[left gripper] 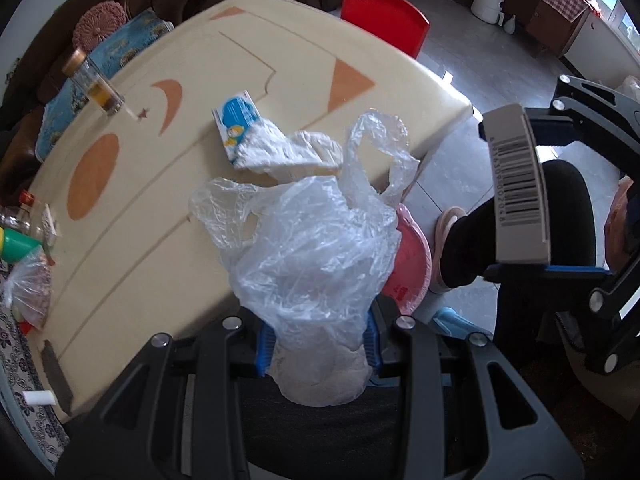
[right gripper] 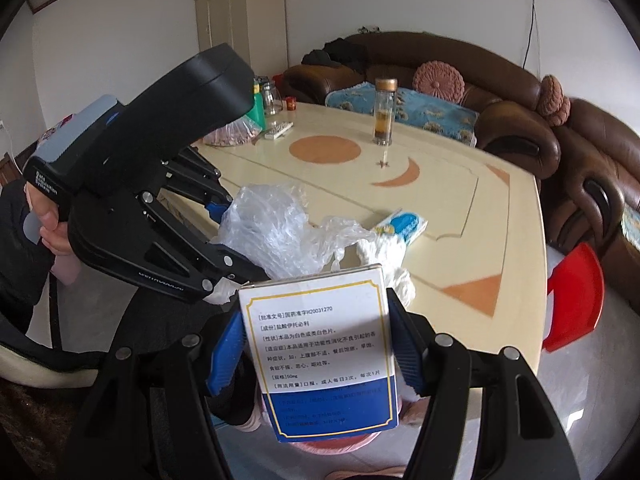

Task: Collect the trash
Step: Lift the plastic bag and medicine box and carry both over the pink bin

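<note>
Right now I am pinching a clear plastic bag point(left gripper: 316, 264) in my left gripper point(left gripper: 318, 346), the blue pads pressing its crumpled lower end while the handles are flopping up ahead of the tips. My right gripper point(right gripper: 320, 350) is clamping a white-and-blue medicine box point(right gripper: 326, 354) upright between its pads, off to the right of the left one. Just beyond the bag, crumpled white tissue point(left gripper: 288, 152) is lying on the cream table point(left gripper: 132, 216), touching a small blue carton point(left gripper: 236, 124). Below the table edge, a pink bin point(left gripper: 408, 264) is showing. Farther off, a glass bottle point(right gripper: 385, 112) is standing upright.
</note>
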Tool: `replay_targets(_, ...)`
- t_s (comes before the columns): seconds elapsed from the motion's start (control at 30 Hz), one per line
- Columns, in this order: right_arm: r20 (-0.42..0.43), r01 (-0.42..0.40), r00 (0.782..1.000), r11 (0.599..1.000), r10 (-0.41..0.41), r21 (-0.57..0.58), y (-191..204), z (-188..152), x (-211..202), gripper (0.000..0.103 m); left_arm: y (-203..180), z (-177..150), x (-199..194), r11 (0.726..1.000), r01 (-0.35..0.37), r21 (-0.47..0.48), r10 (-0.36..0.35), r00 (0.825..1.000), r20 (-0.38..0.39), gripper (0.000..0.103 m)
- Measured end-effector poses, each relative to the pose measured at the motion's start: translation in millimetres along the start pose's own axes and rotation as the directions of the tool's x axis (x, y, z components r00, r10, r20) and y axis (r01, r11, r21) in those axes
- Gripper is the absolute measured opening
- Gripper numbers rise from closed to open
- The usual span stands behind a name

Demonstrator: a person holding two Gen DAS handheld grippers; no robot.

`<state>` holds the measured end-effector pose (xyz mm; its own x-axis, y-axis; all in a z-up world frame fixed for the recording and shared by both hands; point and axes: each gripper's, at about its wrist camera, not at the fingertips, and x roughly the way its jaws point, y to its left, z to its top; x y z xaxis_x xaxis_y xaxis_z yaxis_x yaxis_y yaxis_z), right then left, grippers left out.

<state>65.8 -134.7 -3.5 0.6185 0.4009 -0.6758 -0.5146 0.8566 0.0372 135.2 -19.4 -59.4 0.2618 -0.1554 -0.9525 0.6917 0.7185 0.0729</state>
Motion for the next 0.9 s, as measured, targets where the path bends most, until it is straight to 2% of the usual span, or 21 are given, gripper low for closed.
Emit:
replay_targets(0.37, -0.073, -0.032, 0.997, 0.995, 0.039, 0.093, -7.0, -40.5, 33.7, 0.063, -5.3, -27.3, 49.8, 0.994, 0.106, -0.039, -0.108, 0.992, -0.063, 0.035)
replay_targets(0.53, -0.122, -0.036, 0.991, 0.989, 0.054, 0.146, -18.2, -62.3, 57.7, 0.063, -6.9, -34.5, 79.6, 0.991, 0.123, -0.056, -0.128, 0.988, -0.086, 0.035)
replay_targets(0.9, -0.196, -0.042, 0.976, 0.968, 0.093, 0.248, -43.7, -99.8, 113.6, 0.063, -11.8, -42.0, 156.4, 0.972, 0.197, -0.127, -0.217, 0.962, -0.166, 0.035)
